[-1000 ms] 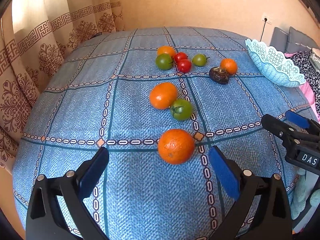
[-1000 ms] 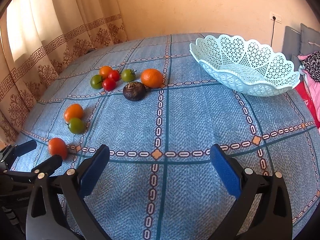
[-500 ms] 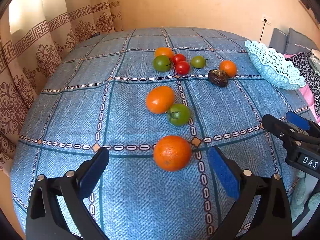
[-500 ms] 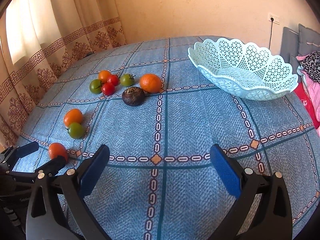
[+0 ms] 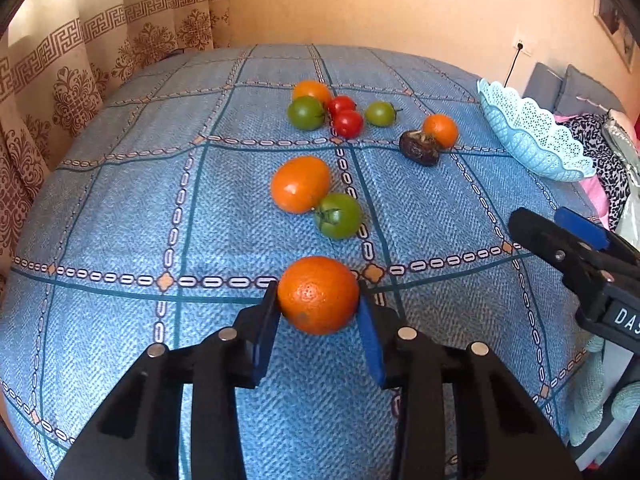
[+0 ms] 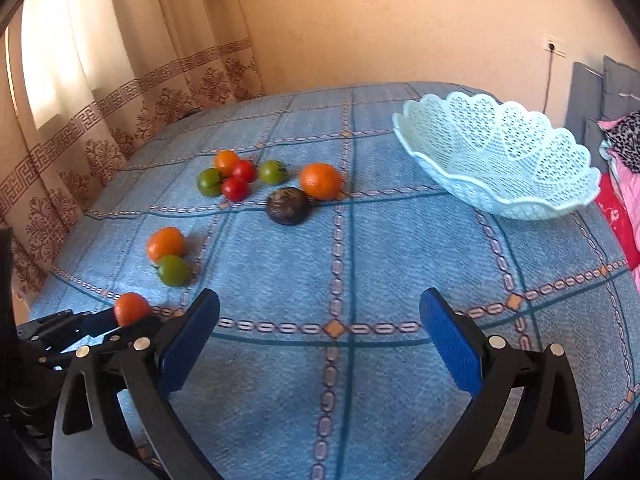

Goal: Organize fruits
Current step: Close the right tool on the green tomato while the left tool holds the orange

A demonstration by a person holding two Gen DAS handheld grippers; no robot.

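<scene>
The left gripper [image 5: 319, 304] — fingers wide a moment ago — is closing on the orange [image 5: 318, 295] at lower centre, pinching it (right gripper [image 6: 320, 340] idle, fingers spread) — ready for the basket [image 6: 520, 204].

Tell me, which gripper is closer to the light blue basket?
Right. The right gripper hangs open over bare cloth with the basket just ahead to its right. The left gripper is closing on an orange, farther from it.

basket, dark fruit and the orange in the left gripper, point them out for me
basket [image 6: 500, 168], right wrist view, lattice inner wall
dark fruit [image 6: 288, 206], right wrist view, top of skin
orange [image 5: 318, 294], left wrist view, middle of peel
</scene>
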